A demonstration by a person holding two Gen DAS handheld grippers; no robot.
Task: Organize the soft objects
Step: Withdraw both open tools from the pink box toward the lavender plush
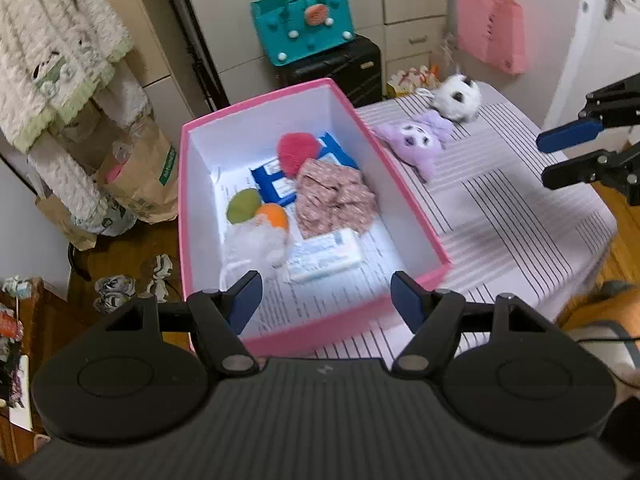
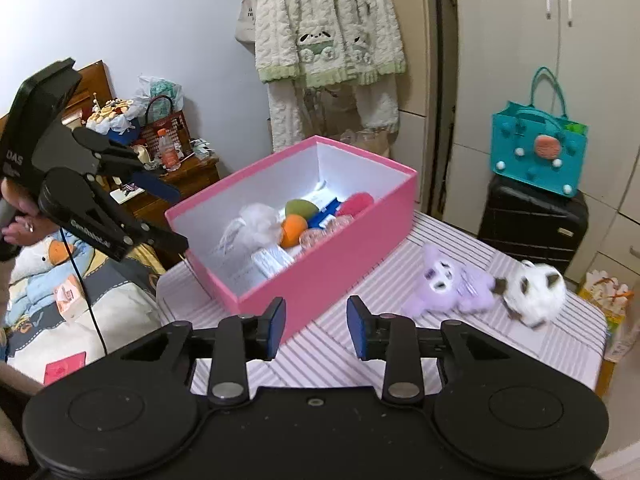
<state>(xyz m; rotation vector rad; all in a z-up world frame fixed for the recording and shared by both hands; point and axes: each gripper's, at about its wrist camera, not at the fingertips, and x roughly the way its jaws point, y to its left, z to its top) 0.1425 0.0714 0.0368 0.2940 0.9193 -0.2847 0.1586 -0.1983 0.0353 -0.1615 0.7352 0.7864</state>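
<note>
A pink box [image 1: 400, 168] [image 2: 340, 256] stands on the striped table [image 1: 520, 216] [image 2: 560, 344]. It holds a red puff [image 1: 298, 152], a patterned cloth [image 1: 334, 200], a green ball [image 1: 243, 206], an orange ball [image 1: 274, 214], a white fluffy thing [image 1: 256, 244] and tissue packs [image 1: 324, 256]. A purple plush [image 1: 416, 144] [image 2: 448, 284] and a white plush [image 1: 458, 98] [image 2: 534, 288] lie on the table right of the box. My left gripper [image 1: 326, 296] [image 2: 168, 216] is open and empty above the box's near end. My right gripper [image 2: 316, 328] [image 1: 560, 160] is open and empty, over the table in front of the box.
A teal bag [image 1: 304, 20] [image 2: 540, 152] sits on a black suitcase [image 2: 532, 224] behind the table. A white robe [image 2: 328, 40] hangs on the wall. Paper bags [image 1: 140, 176] stand on the floor left of the box. A bed [image 2: 60, 280] lies at the left.
</note>
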